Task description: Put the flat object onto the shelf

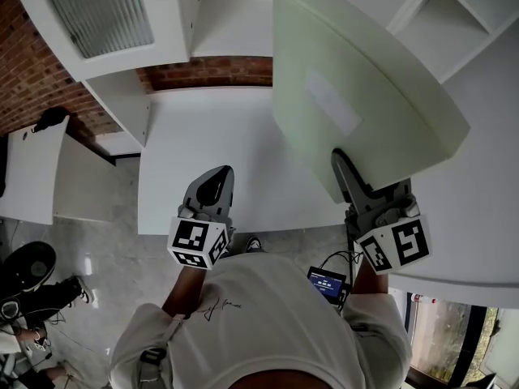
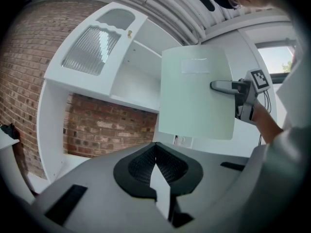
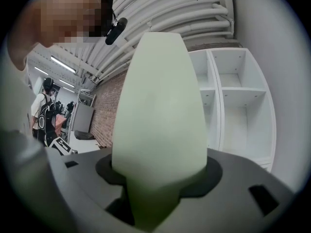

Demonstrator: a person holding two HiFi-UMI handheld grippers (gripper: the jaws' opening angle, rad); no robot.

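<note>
Right claw pinching flat green board by its edge, holding it over table; left claw pressed together, idling. Transport step. Next: levelling board, sliding into shelf bay.

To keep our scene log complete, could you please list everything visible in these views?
flat board: one, pale green, raised above the table, gripped at its near edge
table: one, white, below both grippers
open shelf unit: one, white, ahead on the right
cabinet door: one, white with ribbed glass, upper left
brick wall: one, red-brown, behind the cabinets
screen device: one, dark with a blue screen, at the person's waist
shirt: one, white, on the person
left gripper: one, grey, jaws together, holding nothing, over the table's near edge
right gripper: one, grey, clamped on the flat board
</note>
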